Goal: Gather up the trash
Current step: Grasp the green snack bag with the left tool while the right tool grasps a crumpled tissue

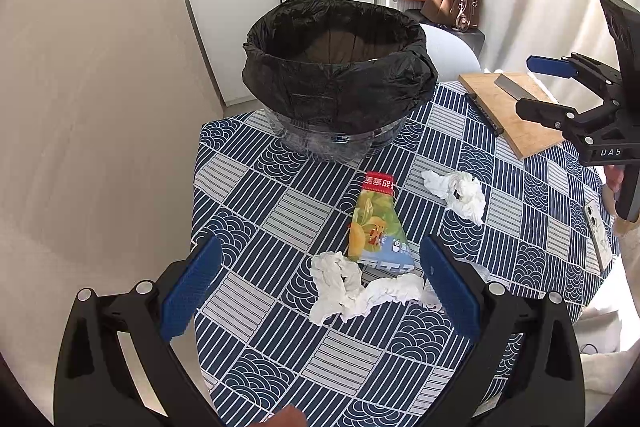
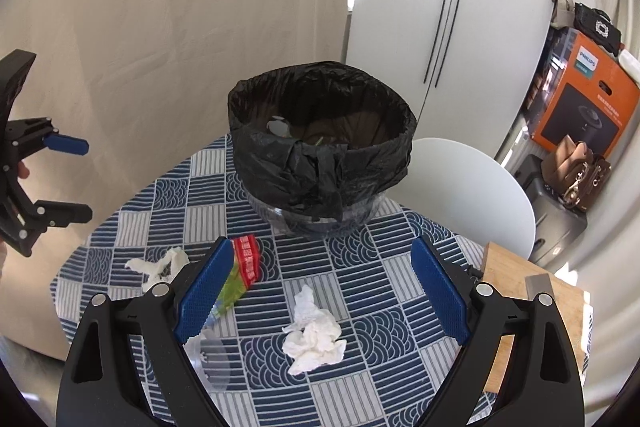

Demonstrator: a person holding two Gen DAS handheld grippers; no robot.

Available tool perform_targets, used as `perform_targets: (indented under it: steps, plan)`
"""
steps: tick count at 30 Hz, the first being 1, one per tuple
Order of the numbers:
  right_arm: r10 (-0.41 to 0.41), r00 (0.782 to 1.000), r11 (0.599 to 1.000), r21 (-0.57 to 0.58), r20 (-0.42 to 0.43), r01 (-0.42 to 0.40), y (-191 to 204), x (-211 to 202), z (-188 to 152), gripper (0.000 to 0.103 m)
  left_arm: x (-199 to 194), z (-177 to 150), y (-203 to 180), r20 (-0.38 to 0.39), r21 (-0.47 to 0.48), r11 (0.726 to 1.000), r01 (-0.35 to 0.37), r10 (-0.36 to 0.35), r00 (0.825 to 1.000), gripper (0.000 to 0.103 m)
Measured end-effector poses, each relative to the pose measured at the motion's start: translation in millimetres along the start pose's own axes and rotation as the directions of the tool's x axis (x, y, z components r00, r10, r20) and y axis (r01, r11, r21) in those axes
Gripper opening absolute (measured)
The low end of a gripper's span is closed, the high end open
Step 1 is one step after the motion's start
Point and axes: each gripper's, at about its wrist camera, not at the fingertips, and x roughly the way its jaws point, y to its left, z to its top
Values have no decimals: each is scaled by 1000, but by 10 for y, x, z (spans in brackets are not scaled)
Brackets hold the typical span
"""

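A bin lined with a black bag (image 1: 338,83) stands at the far side of the round table; it also shows in the right wrist view (image 2: 322,147). A crumpled white tissue (image 1: 354,287) lies between my open left gripper's (image 1: 320,291) pads. A colourful snack wrapper (image 1: 376,223) lies just beyond it. A second tissue (image 1: 458,193) lies to the right; in the right wrist view this tissue (image 2: 314,333) lies between my open right gripper's (image 2: 322,301) pads. The wrapper (image 2: 242,267) is partly hidden by the right gripper's left pad. Both grippers hover above the table, empty.
The table has a blue and white patterned cloth (image 1: 280,227). A wooden cutting board (image 1: 510,111) with a knife lies at the right. A clear plastic piece (image 2: 214,355) lies near the right gripper. A white chair (image 2: 468,187), cupboard and orange box (image 2: 584,99) stand behind.
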Motion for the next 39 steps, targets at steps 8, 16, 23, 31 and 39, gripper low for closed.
perform_targets:
  steps: [8, 16, 23, 31, 39]
  plan:
    - [17, 998, 1000, -2, -62, -17, -21, 98, -245, 85, 118, -155, -132, -58, 11, 1000, -10, 10, 998, 97]
    - [38, 986, 999, 33, -161, -33, -44, 324, -594, 85, 386, -259, -138, -146, 19, 1000, -16, 18, 989, 97]
    - [46, 968, 996, 89, -247, -25, -83, 575, -890, 85, 682, -311, -106, -223, 33, 999, -8, 15, 975, 97]
    - [73, 944, 986, 163, -322, -21, -115, 870, -1108, 85, 1030, -283, -127, -287, 57, 997, 45, -26, 958, 97]
    - [96, 921, 968, 252, -378, 2, -88, 1180, -1272, 85, 1396, -162, -285, -336, 104, 987, 127, -85, 938, 97]
